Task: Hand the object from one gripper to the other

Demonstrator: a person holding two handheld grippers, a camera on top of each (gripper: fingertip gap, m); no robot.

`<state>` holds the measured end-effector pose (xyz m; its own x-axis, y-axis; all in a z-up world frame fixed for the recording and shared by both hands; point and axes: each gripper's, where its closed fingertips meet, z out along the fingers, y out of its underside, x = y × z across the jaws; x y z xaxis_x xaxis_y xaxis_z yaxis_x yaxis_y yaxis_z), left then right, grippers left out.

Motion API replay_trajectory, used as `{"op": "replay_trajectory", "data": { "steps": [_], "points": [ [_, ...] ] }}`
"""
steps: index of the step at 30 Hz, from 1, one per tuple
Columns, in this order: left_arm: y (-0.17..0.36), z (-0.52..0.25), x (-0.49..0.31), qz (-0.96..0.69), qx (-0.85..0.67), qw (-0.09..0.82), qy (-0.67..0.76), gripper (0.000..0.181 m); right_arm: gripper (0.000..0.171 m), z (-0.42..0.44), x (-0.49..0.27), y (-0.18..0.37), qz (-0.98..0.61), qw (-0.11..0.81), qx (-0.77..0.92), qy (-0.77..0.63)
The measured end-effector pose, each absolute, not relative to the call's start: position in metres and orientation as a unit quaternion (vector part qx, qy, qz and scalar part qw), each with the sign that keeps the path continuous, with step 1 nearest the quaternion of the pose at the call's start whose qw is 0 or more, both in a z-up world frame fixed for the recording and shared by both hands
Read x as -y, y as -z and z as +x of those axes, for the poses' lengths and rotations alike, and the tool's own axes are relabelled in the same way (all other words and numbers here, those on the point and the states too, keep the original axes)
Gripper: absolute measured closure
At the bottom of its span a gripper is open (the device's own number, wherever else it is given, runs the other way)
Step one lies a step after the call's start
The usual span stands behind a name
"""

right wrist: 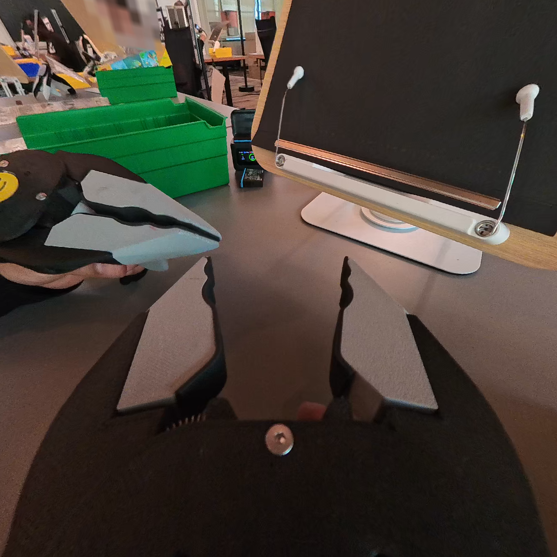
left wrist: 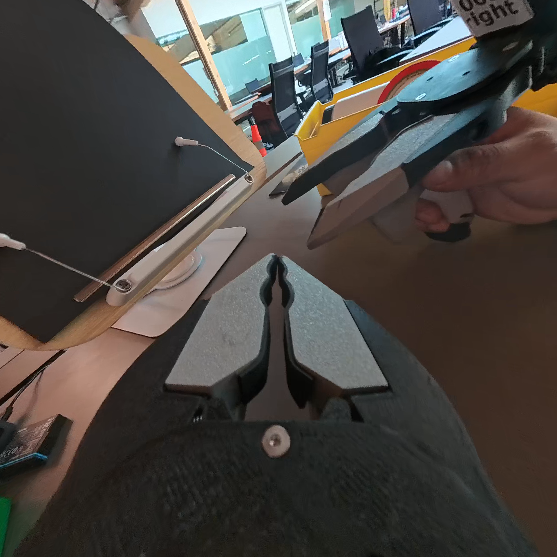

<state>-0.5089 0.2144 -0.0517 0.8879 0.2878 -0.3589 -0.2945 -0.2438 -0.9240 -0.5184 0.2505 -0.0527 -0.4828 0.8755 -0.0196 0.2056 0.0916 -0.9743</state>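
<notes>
Taking the book stand point(right wrist: 422, 99) as the landmark and reading the right wrist view from its left edge: farthest from the stand sit the stacked green bins point(right wrist: 135, 141), and in front of them the left gripper point(right wrist: 218, 239) hovers over the grey table point(right wrist: 271, 241), its jaws clenched together with nothing visible between them. Just beside the stand's lower corner stand a small black device with a lit screen point(right wrist: 244, 150) and a dark battery pack point(right wrist: 252, 177). Directly in front of the stand's white base point(right wrist: 391, 238) the right gripper point(right wrist: 277, 265) points forward, jaws released and wide apart, bare table showing between them. The object to be handed over appears in neither view, so I cannot tell where it is. By my reading no transfer is under way; the next move calls for finding and grasping the object first.
</notes>
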Motion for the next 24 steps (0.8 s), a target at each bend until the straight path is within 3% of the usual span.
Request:
{"op": "replay_trajectory", "data": {
  "steps": [24],
  "points": [
    [0.0513, -0.5062, -0.2158, -0.753, 0.002, 0.619, -0.221, 0.181, 0.099, -0.5201, -0.2560, 0.0514, -0.409, 0.320, 0.663, -0.539]
  ]
}}
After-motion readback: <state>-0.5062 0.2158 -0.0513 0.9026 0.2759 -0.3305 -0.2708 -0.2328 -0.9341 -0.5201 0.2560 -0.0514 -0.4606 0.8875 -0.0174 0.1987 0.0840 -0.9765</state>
